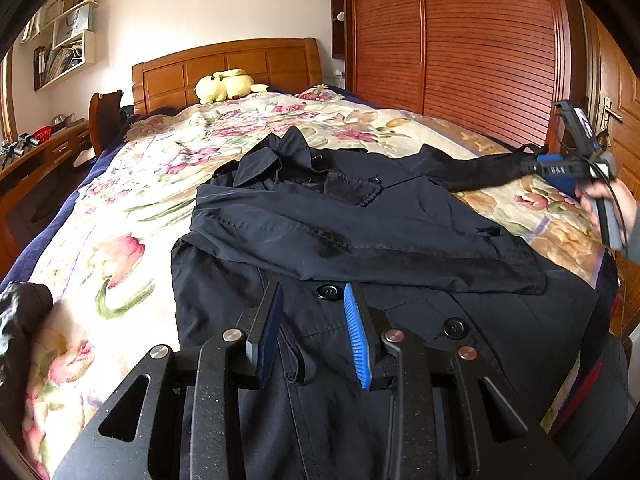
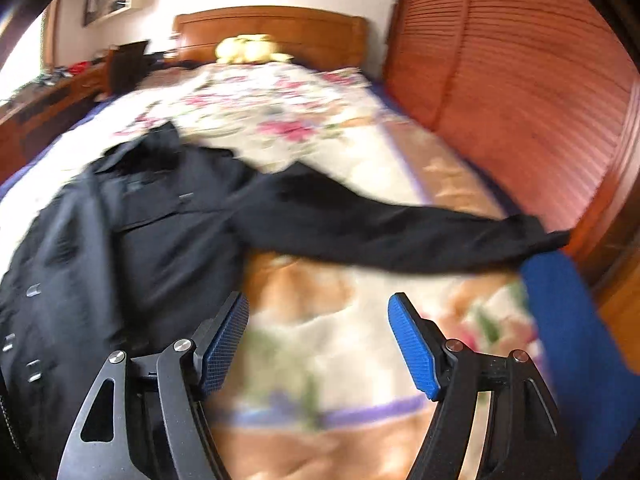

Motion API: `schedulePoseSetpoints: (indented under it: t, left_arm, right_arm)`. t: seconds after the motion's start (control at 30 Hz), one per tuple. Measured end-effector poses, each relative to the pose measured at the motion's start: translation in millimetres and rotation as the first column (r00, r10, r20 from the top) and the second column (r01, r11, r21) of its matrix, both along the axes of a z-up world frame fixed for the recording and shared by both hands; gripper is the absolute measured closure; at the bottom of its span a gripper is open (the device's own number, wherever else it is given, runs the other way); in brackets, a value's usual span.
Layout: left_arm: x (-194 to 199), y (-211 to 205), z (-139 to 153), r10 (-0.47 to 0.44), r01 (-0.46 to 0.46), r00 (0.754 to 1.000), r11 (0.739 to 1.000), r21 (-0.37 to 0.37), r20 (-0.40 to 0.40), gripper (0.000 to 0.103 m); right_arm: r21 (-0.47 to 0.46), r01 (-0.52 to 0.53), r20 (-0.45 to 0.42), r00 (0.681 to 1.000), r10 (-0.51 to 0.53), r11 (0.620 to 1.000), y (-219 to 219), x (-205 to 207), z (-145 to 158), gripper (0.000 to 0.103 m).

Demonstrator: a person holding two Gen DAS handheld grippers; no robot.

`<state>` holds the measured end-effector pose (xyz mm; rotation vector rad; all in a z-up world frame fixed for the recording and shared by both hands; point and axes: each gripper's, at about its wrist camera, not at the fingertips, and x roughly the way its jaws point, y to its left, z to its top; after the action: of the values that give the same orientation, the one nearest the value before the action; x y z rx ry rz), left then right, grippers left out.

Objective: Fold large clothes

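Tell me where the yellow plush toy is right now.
The yellow plush toy lies at the far end of the bed, against the wooden headboard, beyond the dark coat; in the left wrist view it sits upper left of centre.

Left tongs (image 1: 314,320) parted and empty; right tongs (image 2: 318,340) spread wide.

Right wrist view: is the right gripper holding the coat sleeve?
No. The right gripper is open over the bedspread, and the sleeve lies beyond it.
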<state>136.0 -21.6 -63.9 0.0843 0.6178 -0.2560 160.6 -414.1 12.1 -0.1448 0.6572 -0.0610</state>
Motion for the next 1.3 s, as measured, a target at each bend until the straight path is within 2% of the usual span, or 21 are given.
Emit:
schedulePoseSetpoints:
  t: [0.1, 0.47, 0.83, 0.93, 1.07, 1.1, 1.13, 1.17, 1.2, 1.3]
  left_arm:
    - [1, -1, -2, -0.003, 0.003, 1.0, 1.0, 0.004, -0.01, 0.07]
    - [3, -11, -9, -0.023, 0.024, 0.999, 0.999, 0.045, -0.039, 0.07]
    - [3, -17, -15, -0.047, 0.052, 0.997, 0.996, 0.066, -0.063, 0.07]
    - [3, -18, -15, -0.054, 0.059, 0.996, 0.996, 0.067, -0.069, 0.07]
    - [3, -18, -15, -0.059, 0.064, 0.995, 0.996, 0.067, -0.075, 0.07]
    - [3, -18, -16, -0.059, 0.064, 0.995, 0.996, 0.067, -0.076, 0.07]
    - [4, -19, -16, -0.059, 0.064, 0.995, 0.996, 0.067, -0.077, 0.07]
    - [4, -19, -16, -0.059, 0.064, 0.995, 0.996, 0.067, -0.078, 0.07]
    - [4, -19, -16, -0.058, 0.064, 0.995, 0.996, 0.067, -0.078, 0.07]
    - [4, -19, -16, -0.055, 0.061, 0.995, 0.996, 0.067, -0.079, 0.07]
  right_arm:
    - [0.001, 0.061, 0.002, 0.998, -0.061, 0.998, -20, 19, -4, 0.029]
    - [0.126, 0.195, -0.085, 0.979, -0.185, 0.973, -69, 96, -44, 0.029]
    - [0.267, 0.316, -0.165, 0.946, -0.28, 0.91, -118, 144, -76, 0.029]
    - [0.264, 0.324, -0.155, 0.944, -0.291, 0.908, -121, 150, -78, 0.029]
    - [0.215, 0.325, -0.148, 0.943, -0.298, 0.921, -116, 157, -79, 0.029]
    - [0.204, 0.321, -0.146, 0.944, -0.295, 0.925, -114, 159, -78, 0.034]
    - [0.189, 0.299, -0.14, 0.951, -0.275, 0.935, -110, 160, -77, 0.046]
    - [0.174, 0.268, -0.14, 0.959, -0.246, 0.948, -105, 168, -79, 0.077]
    - [0.159, 0.248, -0.15, 0.963, -0.224, 0.956, -101, 171, -79, 0.088]
    - [0.123, 0.233, -0.148, 0.965, -0.214, 0.965, -91, 180, -74, 0.097]
